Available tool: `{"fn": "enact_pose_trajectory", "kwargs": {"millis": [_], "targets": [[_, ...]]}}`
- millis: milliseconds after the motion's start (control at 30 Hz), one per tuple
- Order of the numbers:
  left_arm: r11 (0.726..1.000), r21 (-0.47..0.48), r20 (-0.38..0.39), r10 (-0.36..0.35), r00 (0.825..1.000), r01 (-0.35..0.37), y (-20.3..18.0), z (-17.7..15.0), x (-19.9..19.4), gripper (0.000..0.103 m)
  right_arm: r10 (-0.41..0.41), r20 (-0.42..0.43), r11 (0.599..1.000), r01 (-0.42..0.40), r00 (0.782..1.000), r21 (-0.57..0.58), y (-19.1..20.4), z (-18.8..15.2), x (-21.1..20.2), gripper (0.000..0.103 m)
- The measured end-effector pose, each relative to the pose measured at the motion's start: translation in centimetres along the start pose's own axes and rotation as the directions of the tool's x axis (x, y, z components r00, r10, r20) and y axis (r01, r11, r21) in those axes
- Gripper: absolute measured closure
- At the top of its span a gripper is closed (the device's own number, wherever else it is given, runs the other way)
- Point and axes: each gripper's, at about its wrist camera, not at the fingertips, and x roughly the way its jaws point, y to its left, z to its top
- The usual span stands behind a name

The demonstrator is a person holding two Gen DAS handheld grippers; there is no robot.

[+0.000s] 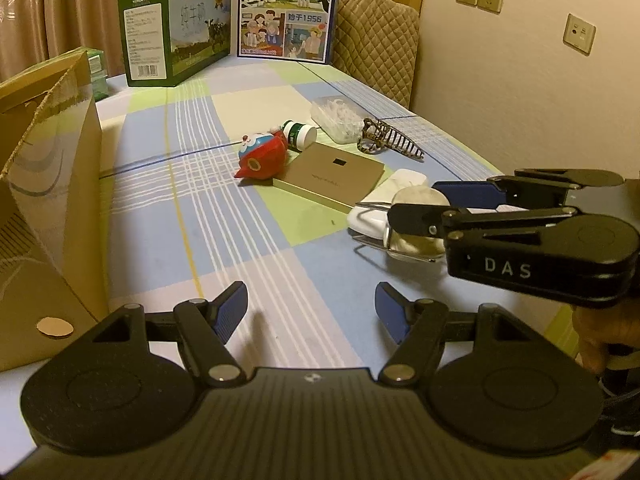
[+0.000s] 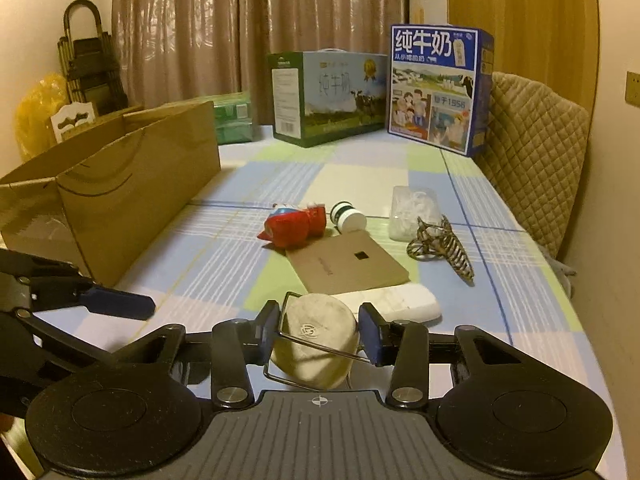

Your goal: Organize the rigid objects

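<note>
My right gripper [image 2: 318, 334] is shut on a pale rounded stone-like object with a wire frame [image 2: 316, 338], just above the checked tablecloth; it also shows in the left wrist view [image 1: 416, 220]. My left gripper [image 1: 310, 314] is open and empty over the cloth, left of the right gripper [image 1: 436, 210]. Ahead lie a brown flat box [image 2: 346, 266], a white bar [image 2: 400, 302], a red and blue toy [image 2: 294, 226], a white-capped green bottle [image 2: 348, 216], a striped hair claw [image 2: 440, 250] and a clear plastic box [image 2: 410, 208].
An open brown paper bag [image 2: 120, 200] stands at the left. A green milk carton [image 2: 324, 96] and a blue milk carton [image 2: 438, 88] stand at the far end. A quilted chair back [image 2: 532, 160] is at the right edge.
</note>
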Motion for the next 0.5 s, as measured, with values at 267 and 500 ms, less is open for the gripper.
{"fn": "enact_pose_trajectory", "kwargs": {"millis": [267,500], "targets": [[1.0,0.015,-0.008,0.009,1.0,-0.009,-0.2,-0.3,-0.1,0.037,0.235,0.012,0.881,-0.219,0.972,0.42,-3.9,0.5,0.8,0.063],[1.0,0.004,0.0,0.012,1.0,-0.012,0.1,-0.1,-0.1,0.037,0.112,-0.03,0.859,-0.082,0.993,0.506,-6.2,0.4,0.6,0.052]]}}
